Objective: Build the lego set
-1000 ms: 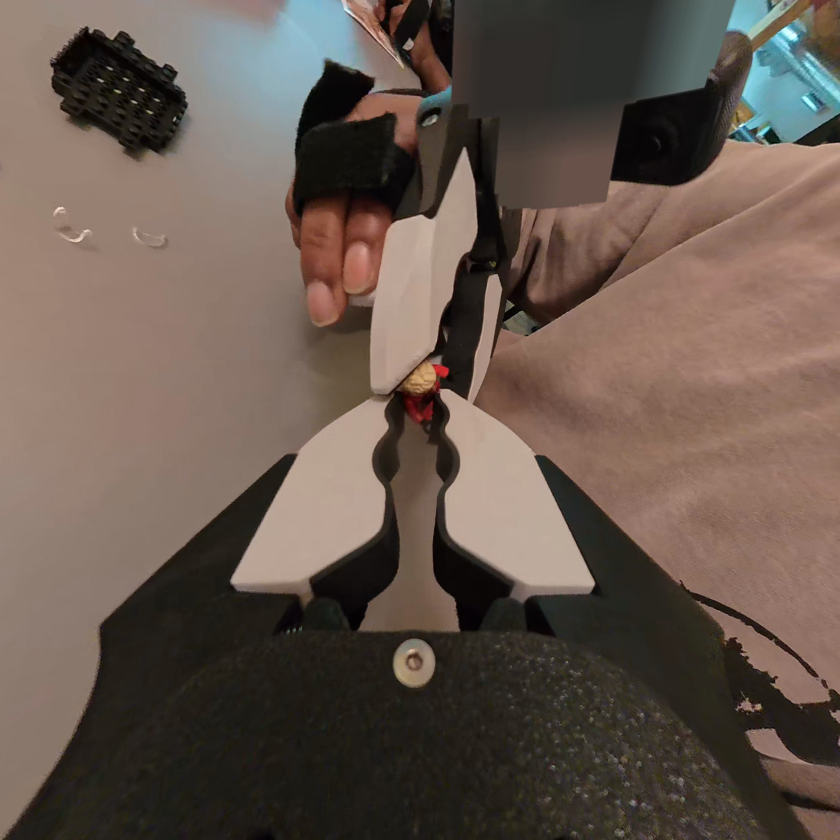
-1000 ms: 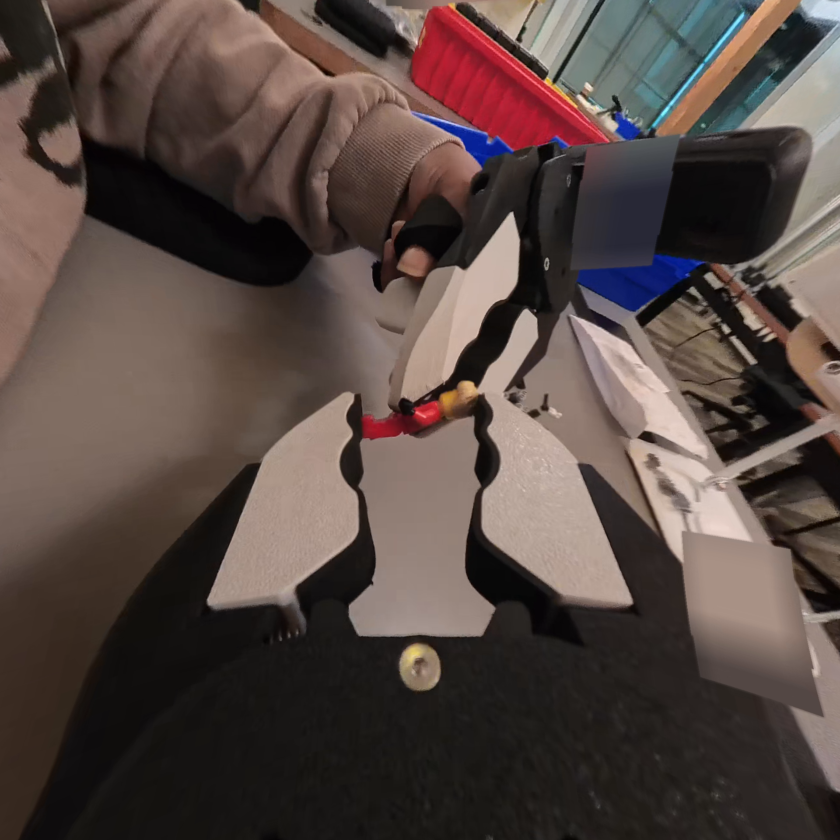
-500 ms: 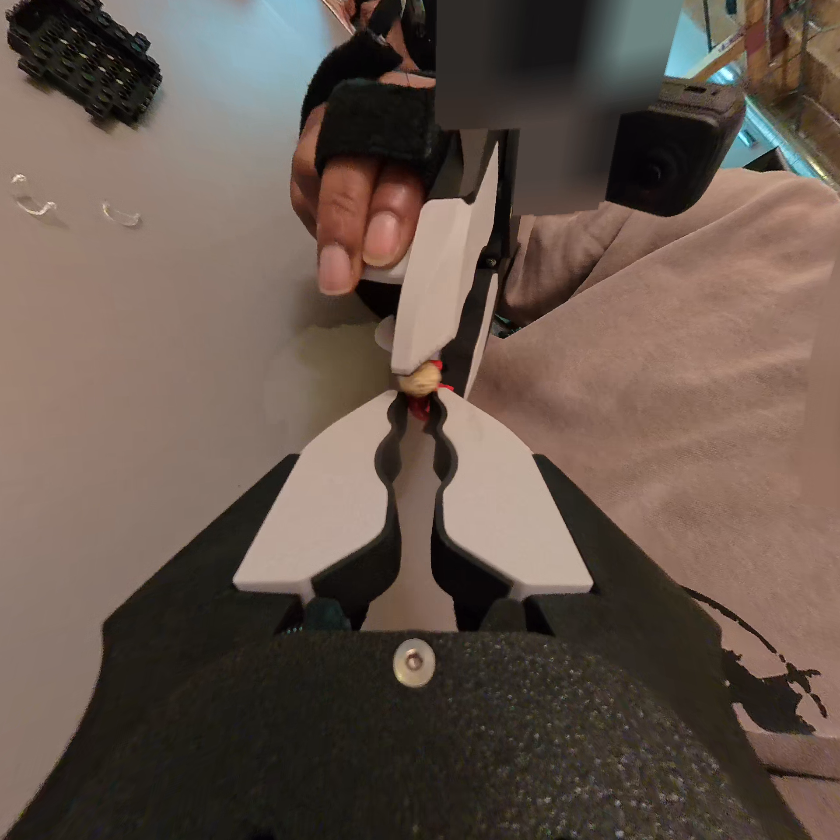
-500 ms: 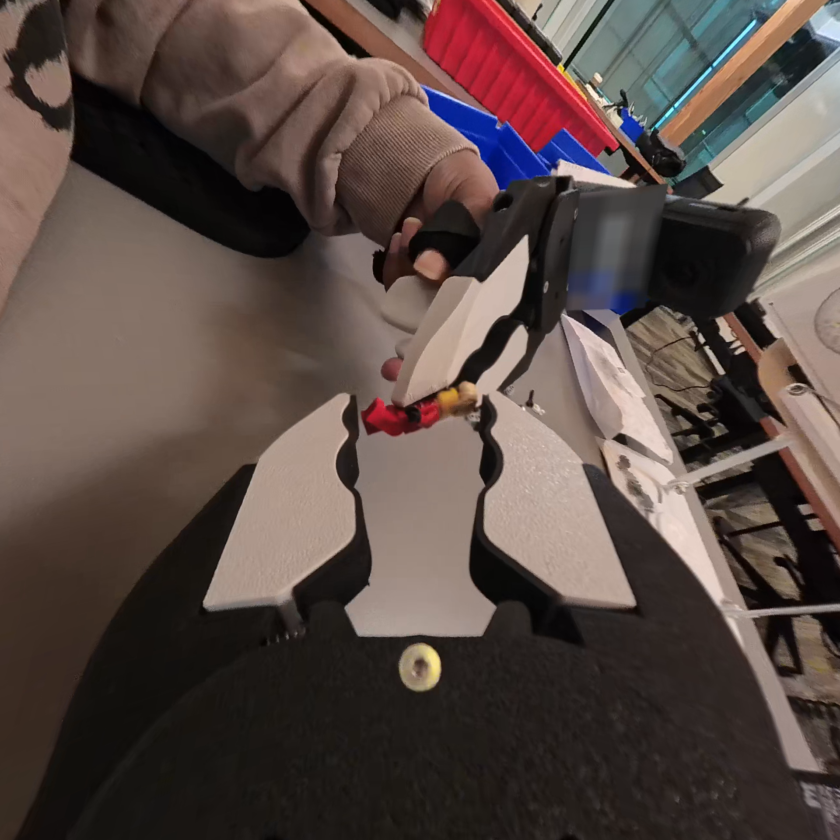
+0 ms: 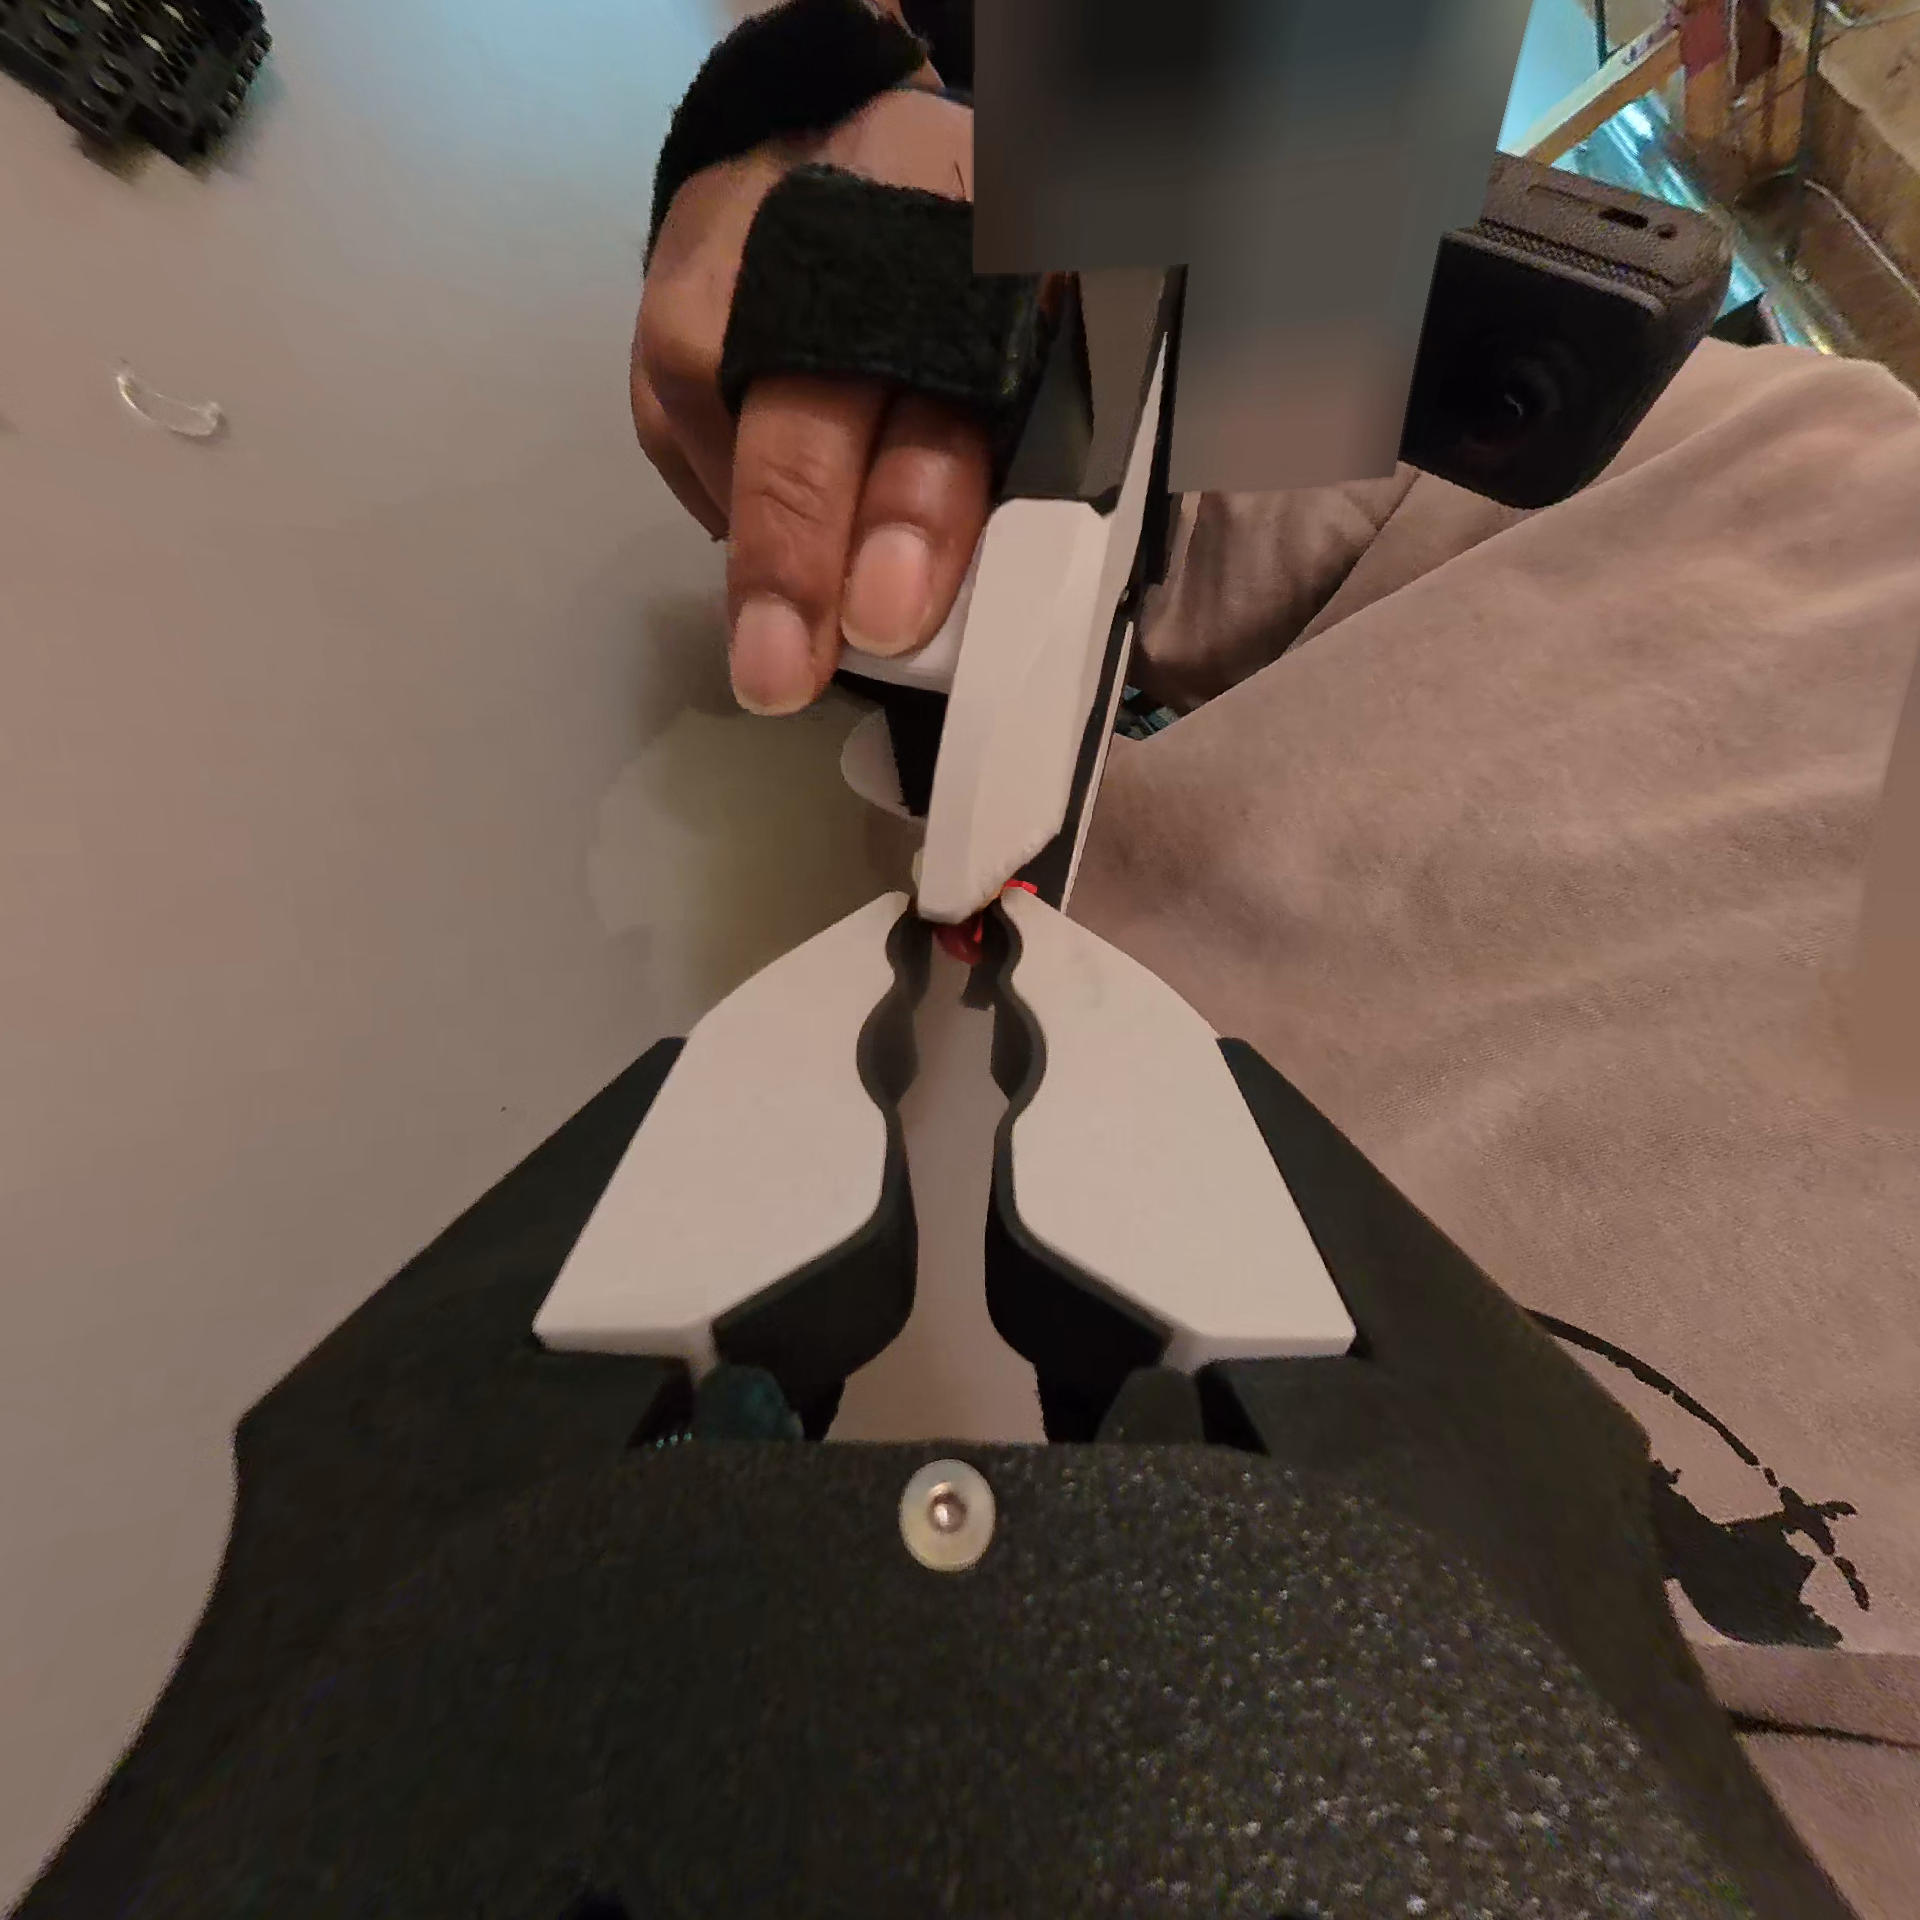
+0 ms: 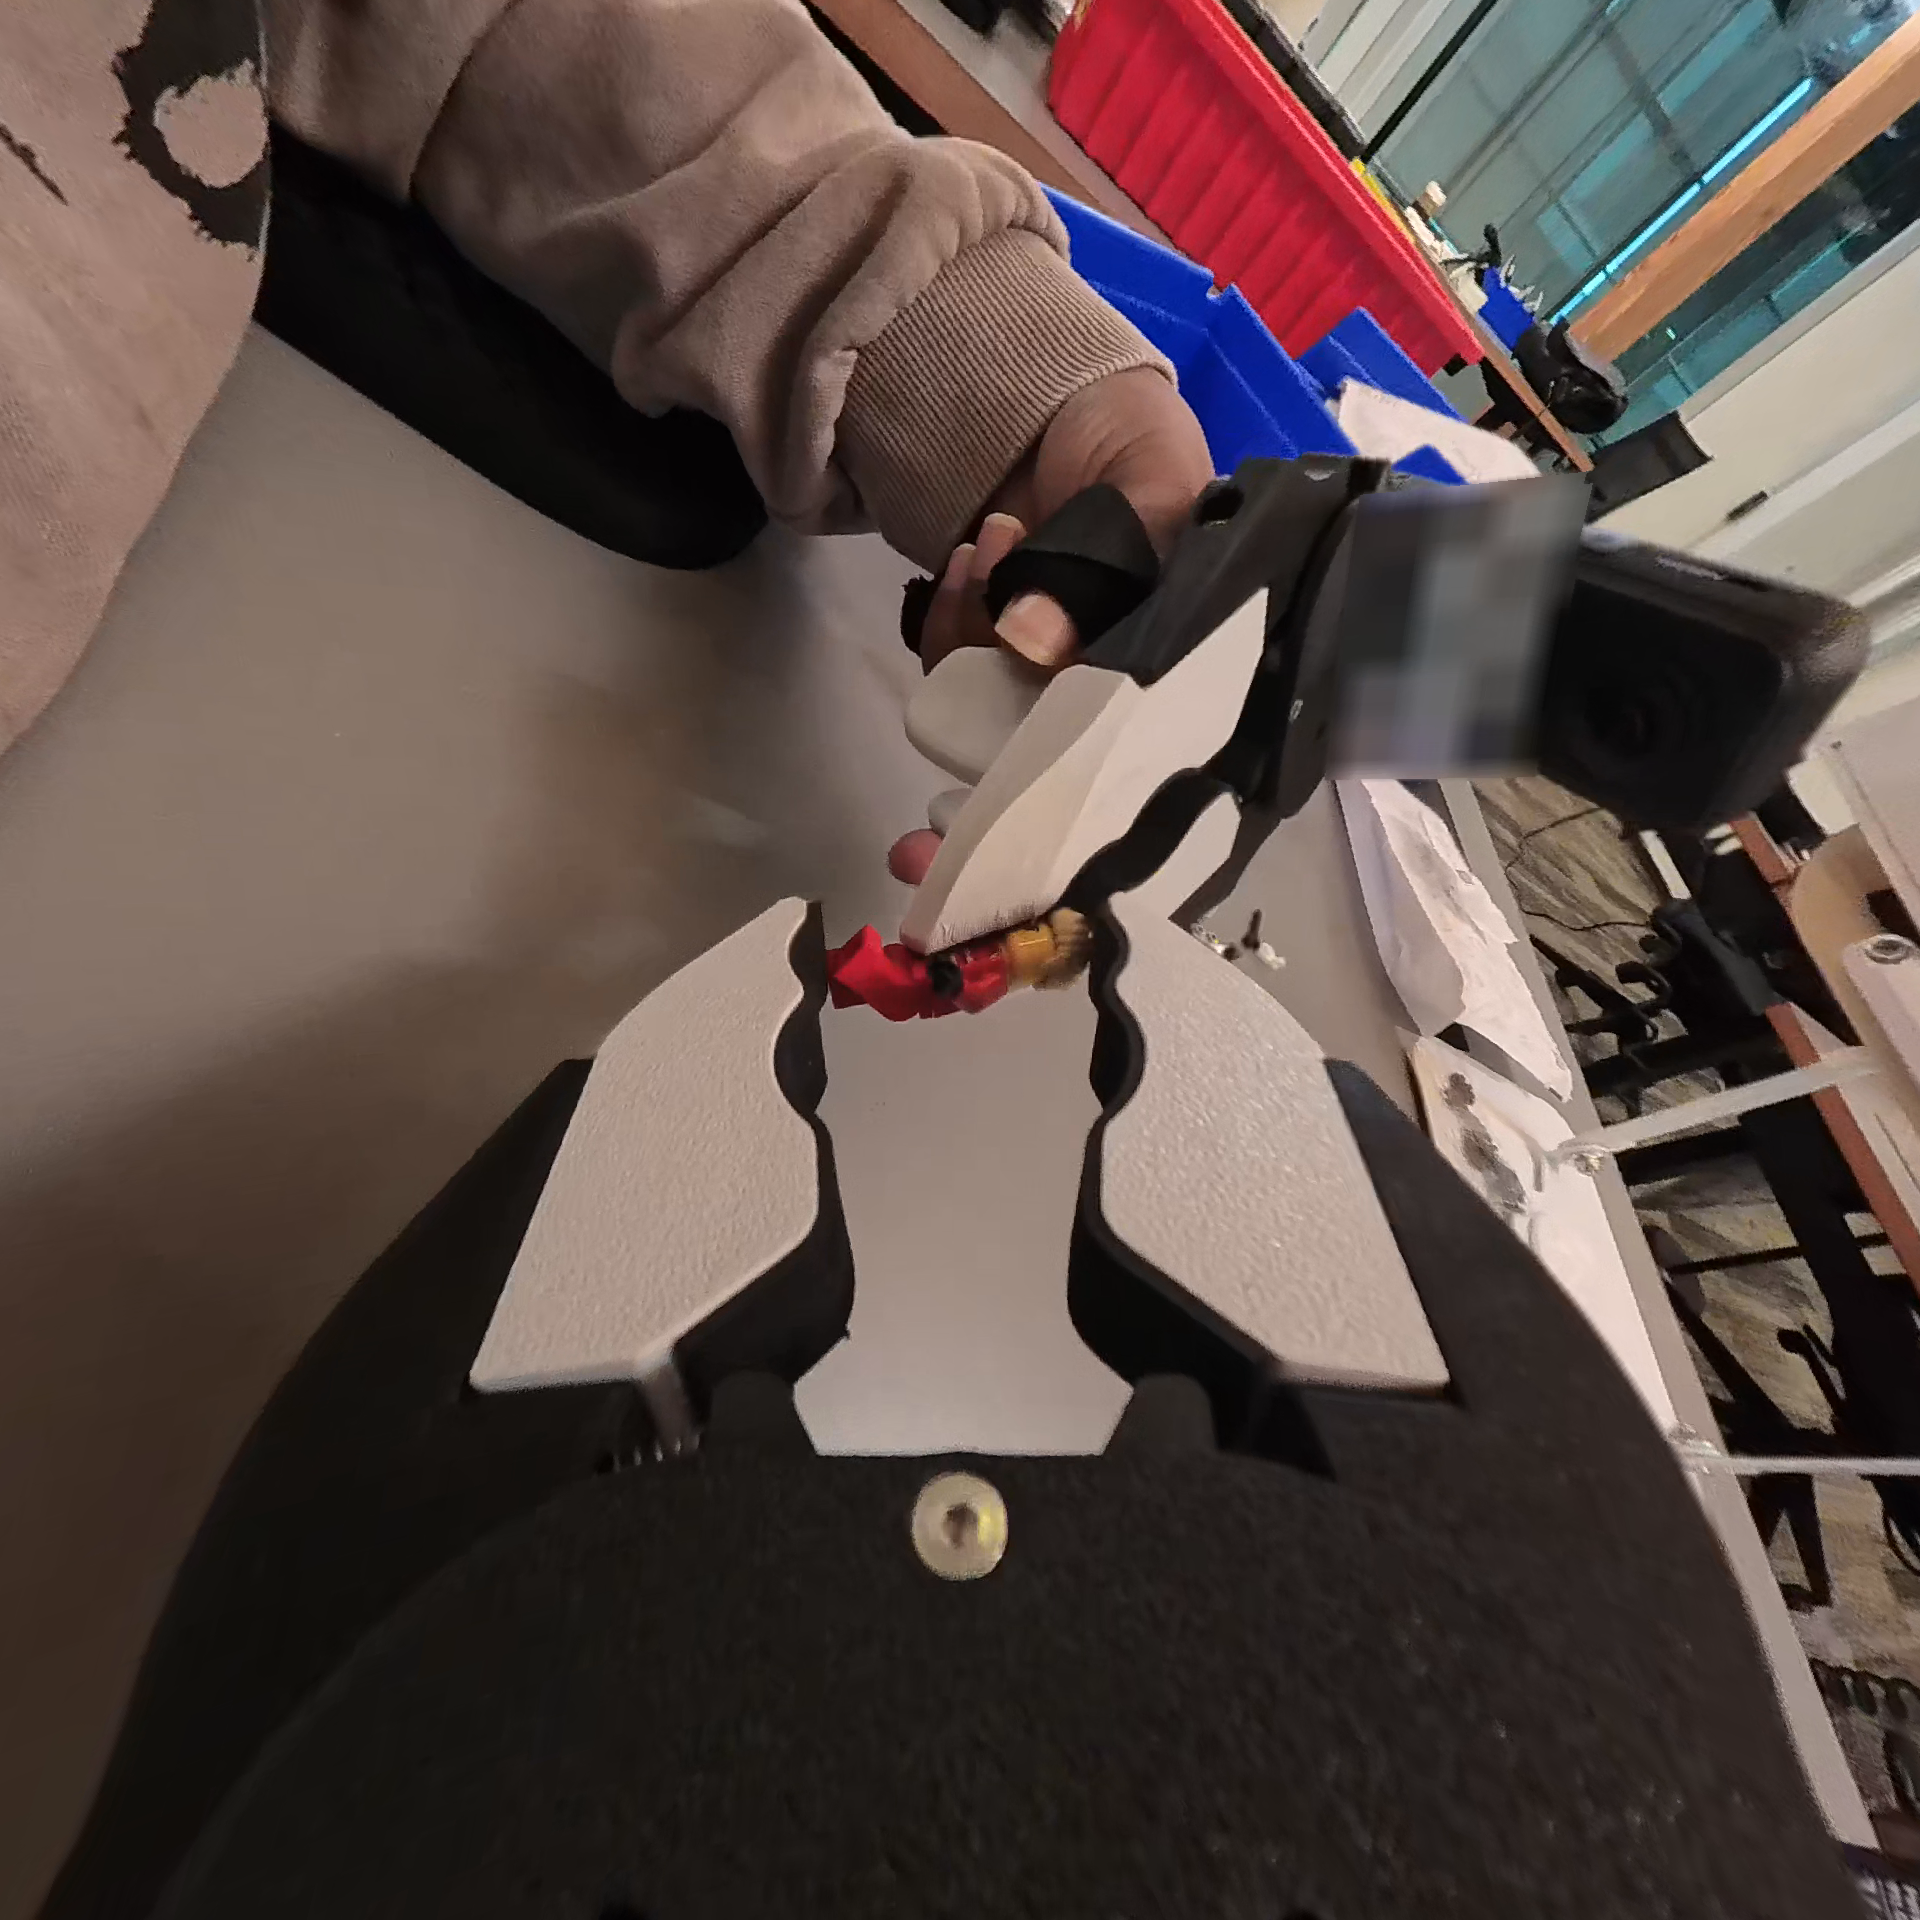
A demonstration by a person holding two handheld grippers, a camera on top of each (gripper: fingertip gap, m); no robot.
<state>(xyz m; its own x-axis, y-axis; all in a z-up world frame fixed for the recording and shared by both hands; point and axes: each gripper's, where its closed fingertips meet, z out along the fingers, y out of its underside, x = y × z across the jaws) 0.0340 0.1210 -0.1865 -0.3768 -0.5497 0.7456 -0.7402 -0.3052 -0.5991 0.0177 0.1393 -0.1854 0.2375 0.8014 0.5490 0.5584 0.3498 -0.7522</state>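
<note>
A lego minifigure (image 6: 940, 977) with red body, yellow head and tan hair lies across between my right gripper's (image 6: 956, 920) fingertips, feet against the left tip and hair against the right tip. My left gripper (image 6: 930, 935) comes in from the upper right and is shut on its torso. In the left wrist view my left gripper (image 5: 958, 916) pinches the red figure (image 5: 961, 940) at its tips. The right gripper (image 5: 987, 894) meets it edge-on from above and hides the head. Both are held above the grey table (image 5: 312, 727).
A black lego block (image 5: 125, 73) and small clear pieces (image 5: 166, 410) lie at the far left. The person's sweatshirt (image 5: 1507, 987) fills the right. Paper sheets (image 6: 1455, 914), a small black part (image 6: 1242, 940), and blue (image 6: 1195, 332) and red bins (image 6: 1247, 177) are beyond the grippers. The tips of both grippers are at nearly the same place.
The two grippers have turned about the figure: the left gripper now leans lower in the right wrist view. The tan hair is now hidden behind the right finger in the left view.
</note>
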